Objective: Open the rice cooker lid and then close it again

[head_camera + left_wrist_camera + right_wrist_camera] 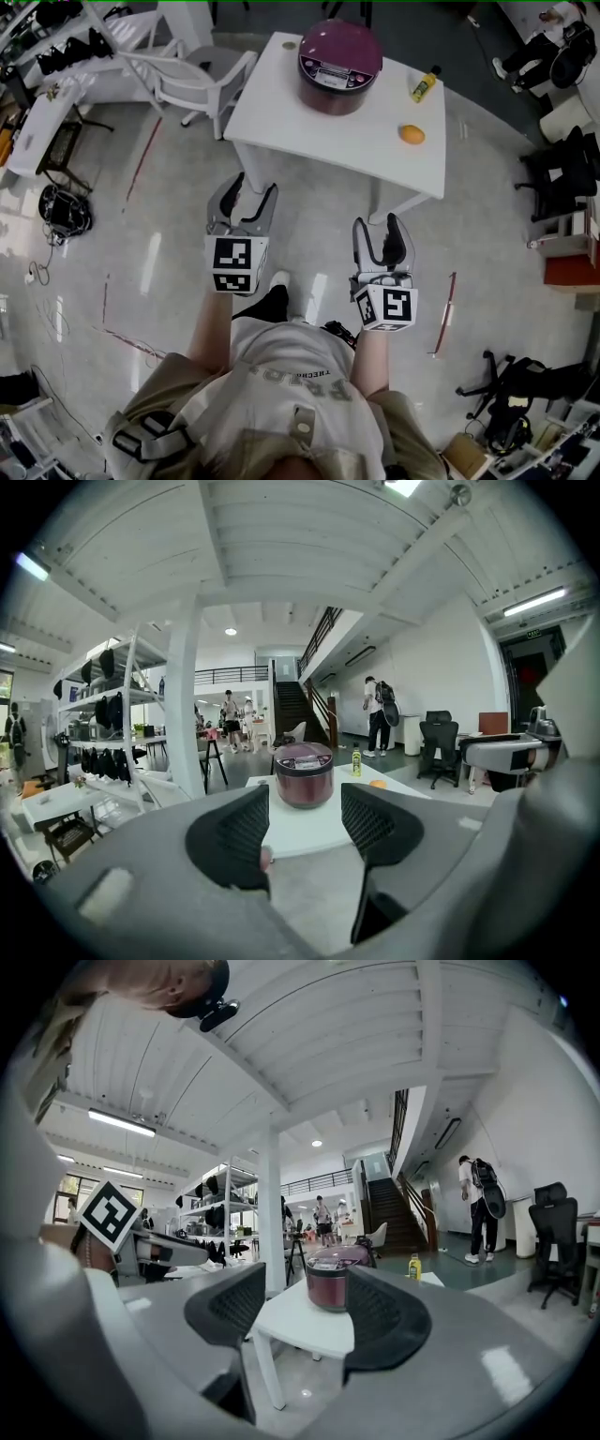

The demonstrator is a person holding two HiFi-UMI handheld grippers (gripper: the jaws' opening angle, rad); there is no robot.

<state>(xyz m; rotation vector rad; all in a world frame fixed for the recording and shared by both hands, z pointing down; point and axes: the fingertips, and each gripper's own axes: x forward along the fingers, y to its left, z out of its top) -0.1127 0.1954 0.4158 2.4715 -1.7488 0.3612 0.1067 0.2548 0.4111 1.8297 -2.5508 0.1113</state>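
The left gripper (pixel 305 822) is holding its two jaws partly apart with nothing between them. The right gripper (pixel 302 1305) is doing the same, its jaws at a middling gap and gripping nothing. In both gripper views the one rice cooker (pixel 304 772) is showing through that gap, well beyond the jaw tips.

In the head view the left gripper (pixel 253 192) and right gripper (pixel 380 234) are hanging side by side over the pale floor, short of the bench (pixel 309 122). Each is carrying one cube with black-and-white square markers, two cubes in all.

The rice cooker (pixel 339 64), maroon and round, is sitting with its lid down on the far half of the single white bench, at about 12 o'clock from the grippers. Its silver front panel is bearing print too small to read.

One yellow-green bottle (pixel 424 87) is lying at the cooker's 3 o'clock, near the bench edge; in the left gripper view the bottle (pixel 356 760) is appearing just right of the cooker. One orange fruit (pixel 411 134) is resting at the cooker's 4 o'clock, apart from the bottle.

One white chair (pixel 187 80) is standing at the bench's 9 o'clock. The lettering on the person's shirt is showing upside down and is not legible.
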